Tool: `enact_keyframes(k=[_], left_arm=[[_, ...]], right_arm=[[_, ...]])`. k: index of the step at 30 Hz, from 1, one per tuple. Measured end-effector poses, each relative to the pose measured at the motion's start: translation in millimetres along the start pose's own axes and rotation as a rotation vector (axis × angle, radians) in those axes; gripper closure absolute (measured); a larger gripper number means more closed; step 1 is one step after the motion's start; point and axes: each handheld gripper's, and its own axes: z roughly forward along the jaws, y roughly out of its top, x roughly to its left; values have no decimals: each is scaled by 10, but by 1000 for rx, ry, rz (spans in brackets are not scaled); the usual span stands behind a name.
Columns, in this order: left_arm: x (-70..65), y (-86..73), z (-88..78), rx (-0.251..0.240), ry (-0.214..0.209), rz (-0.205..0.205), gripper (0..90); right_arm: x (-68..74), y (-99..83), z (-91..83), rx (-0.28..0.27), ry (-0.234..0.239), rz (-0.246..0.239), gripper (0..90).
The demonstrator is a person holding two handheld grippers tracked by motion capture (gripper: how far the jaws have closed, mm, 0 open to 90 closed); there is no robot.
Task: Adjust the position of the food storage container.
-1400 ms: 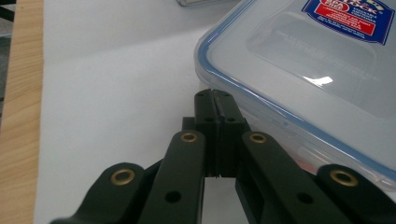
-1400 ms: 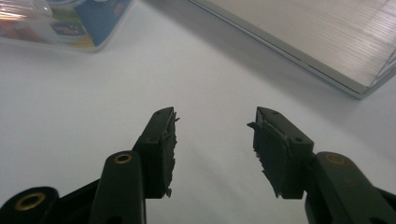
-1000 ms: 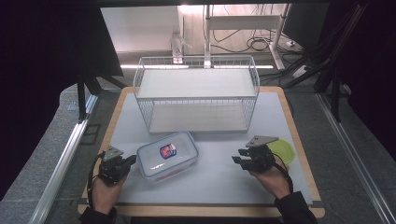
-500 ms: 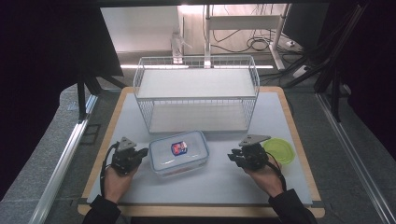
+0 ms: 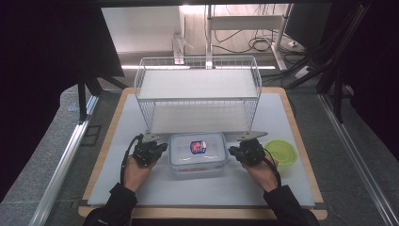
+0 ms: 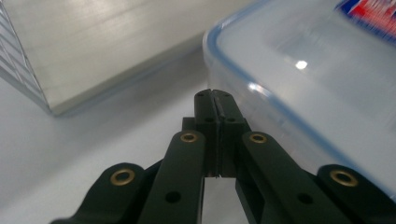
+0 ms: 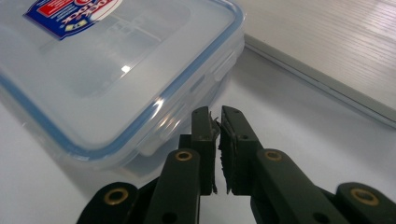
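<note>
A clear plastic container [image 5: 197, 153] with a blue-rimmed lid and a red-and-blue label lies flat on the white mat, in front of the wire rack. My left gripper [image 5: 162, 147] is at the container's left side, its jaws shut on nothing; in the left gripper view the tips [image 6: 215, 93] sit just beside the container's rounded corner [image 6: 303, 70]. My right gripper [image 5: 231, 150] is at the container's right side. Its jaws have just been closing and stand almost together with nothing between them, tips [image 7: 214, 114] close to a side latch of the container [image 7: 116, 70].
A white wire rack [image 5: 197, 84] with a flat shelf stands at the back of the mat. A round green lid [image 5: 281, 151] lies just right of my right hand. The wooden board's edge [image 5: 301, 141] frames the white mat.
The left gripper has slid right and the container has shifted right with it. The right gripper has come in a little to the left, and its jaws have narrowed.
</note>
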Motion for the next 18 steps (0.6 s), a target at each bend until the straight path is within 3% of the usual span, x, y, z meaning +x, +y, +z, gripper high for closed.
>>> enact_keyframes(k=[2,4,18], left_arm=[[-38,-16,-2,18,-10,11,894],[-104,-14,6,38,16,55,899],[-214,-45,-18,44,-9,50,900]], right_arm=[[0,14,34,-2,8,4,859],[13,21,41,4,4,0,889],[116,-1,-166,-18,21,2,900]])
